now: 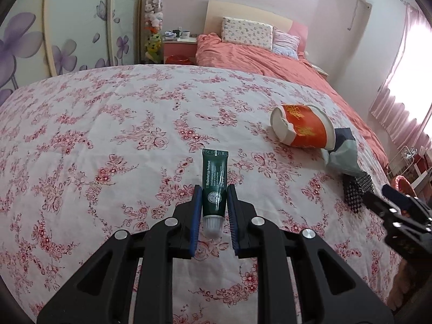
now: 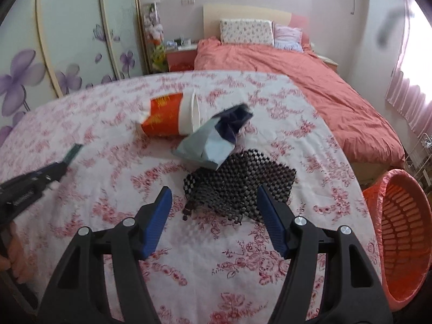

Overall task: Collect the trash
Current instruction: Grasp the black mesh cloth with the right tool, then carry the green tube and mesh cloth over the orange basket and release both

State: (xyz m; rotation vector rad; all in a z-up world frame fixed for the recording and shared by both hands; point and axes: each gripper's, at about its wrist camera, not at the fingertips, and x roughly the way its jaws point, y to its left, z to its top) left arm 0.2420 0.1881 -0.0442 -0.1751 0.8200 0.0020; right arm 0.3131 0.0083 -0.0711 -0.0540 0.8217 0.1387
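While the left gripper point(image 1: 214, 197) is pinching the green tube point(image 1: 215, 181) between its fingers near the white cap, the right gripper point(image 2: 214, 205) is hanging with fingers spread, the black mesh mat point(image 2: 240, 186) lying on the bed point(image 2: 108, 124) just ahead between them. That mat is looking light, floppy and easy to snag, so taking a raised edge seems best; the crushed cup point(image 2: 170, 117) and grey bag point(image 2: 208, 145) are lying beyond the fingertips.

place: home bedroom | cues: bed point(image 1: 270, 62), pillows point(image 1: 247, 31), floral wardrobe doors point(image 1: 75, 27)

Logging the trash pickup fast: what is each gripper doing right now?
Left gripper: closed on the dark green squeeze tube with a white cap.
Right gripper: open, empty, jaws either side of the black plastic mesh sheet.
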